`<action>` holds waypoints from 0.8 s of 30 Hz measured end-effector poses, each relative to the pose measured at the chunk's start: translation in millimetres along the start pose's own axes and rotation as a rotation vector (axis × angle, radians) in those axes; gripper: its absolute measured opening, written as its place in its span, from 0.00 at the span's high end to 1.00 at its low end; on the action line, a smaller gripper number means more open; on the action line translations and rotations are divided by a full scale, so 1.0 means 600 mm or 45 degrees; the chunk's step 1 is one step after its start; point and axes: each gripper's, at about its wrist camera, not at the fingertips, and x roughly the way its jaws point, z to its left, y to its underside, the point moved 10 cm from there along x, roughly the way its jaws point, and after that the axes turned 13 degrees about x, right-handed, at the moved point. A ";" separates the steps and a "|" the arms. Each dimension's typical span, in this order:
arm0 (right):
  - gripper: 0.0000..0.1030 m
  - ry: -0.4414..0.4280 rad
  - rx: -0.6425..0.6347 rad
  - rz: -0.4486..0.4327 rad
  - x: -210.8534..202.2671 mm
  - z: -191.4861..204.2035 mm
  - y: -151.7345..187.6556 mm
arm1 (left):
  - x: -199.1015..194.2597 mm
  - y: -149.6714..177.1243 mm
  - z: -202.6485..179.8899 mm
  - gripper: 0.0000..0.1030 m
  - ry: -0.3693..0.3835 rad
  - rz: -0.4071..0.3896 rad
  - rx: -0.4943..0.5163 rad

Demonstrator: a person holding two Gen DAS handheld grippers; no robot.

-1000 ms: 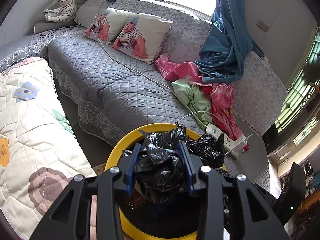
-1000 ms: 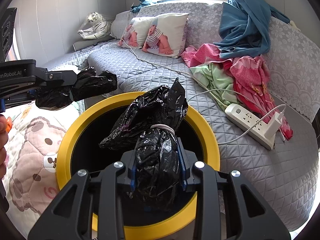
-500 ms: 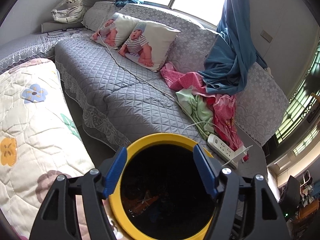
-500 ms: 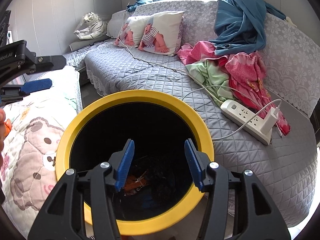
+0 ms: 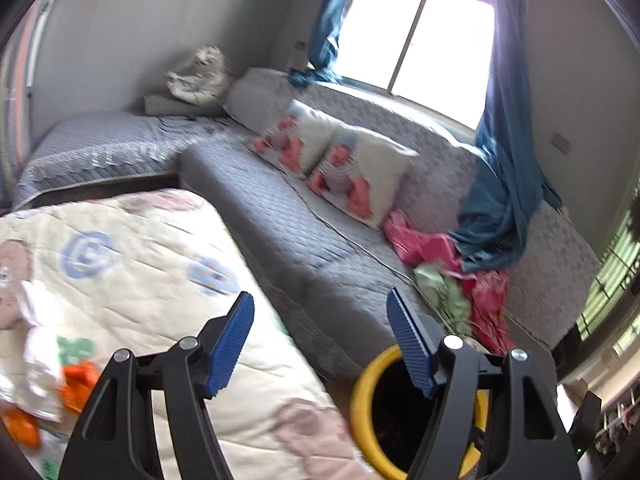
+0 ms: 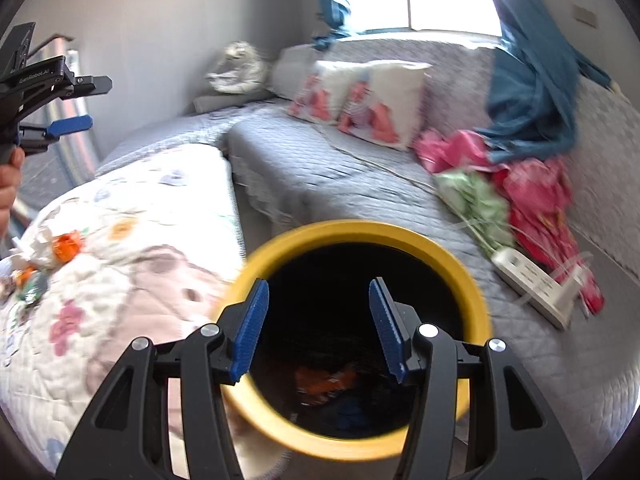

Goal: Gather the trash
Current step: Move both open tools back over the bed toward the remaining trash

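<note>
Yellow-rimmed black bin (image 6: 472, 292), orange scraps inside, directly below right gripper (image 6: 316, 324); fingers apart, empty. Left gripper (image 5: 320, 340) wide, empty, bin at lower right.

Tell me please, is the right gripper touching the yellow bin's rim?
Cannot tell: in the right wrist view the right gripper overlaps the yellow bin rim, showing neither contact nor gap.

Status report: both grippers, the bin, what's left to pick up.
Left gripper and right gripper open, both empty. Yellow-rimmed bin holds trash. Crumpled wrappers left on quilt. Path clear.
</note>
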 end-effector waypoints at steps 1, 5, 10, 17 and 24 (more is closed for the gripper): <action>0.52 -0.025 -0.018 0.001 -0.001 0.022 0.000 | -0.020 -0.006 0.031 0.36 -0.031 -0.018 -0.014; 0.49 -0.157 -0.078 0.019 -0.005 0.116 0.011 | -0.114 -0.015 0.157 0.33 -0.190 -0.085 -0.024; 0.46 -0.328 -0.196 0.043 -0.019 0.252 0.042 | -0.221 0.014 0.301 0.29 -0.365 -0.118 -0.080; 0.36 -0.552 -0.355 0.117 -0.048 0.423 0.111 | -0.335 0.101 0.449 0.15 -0.533 -0.136 -0.164; 0.27 -0.820 -0.480 0.251 -0.106 0.551 0.213 | -0.395 0.202 0.531 0.08 -0.621 -0.113 -0.252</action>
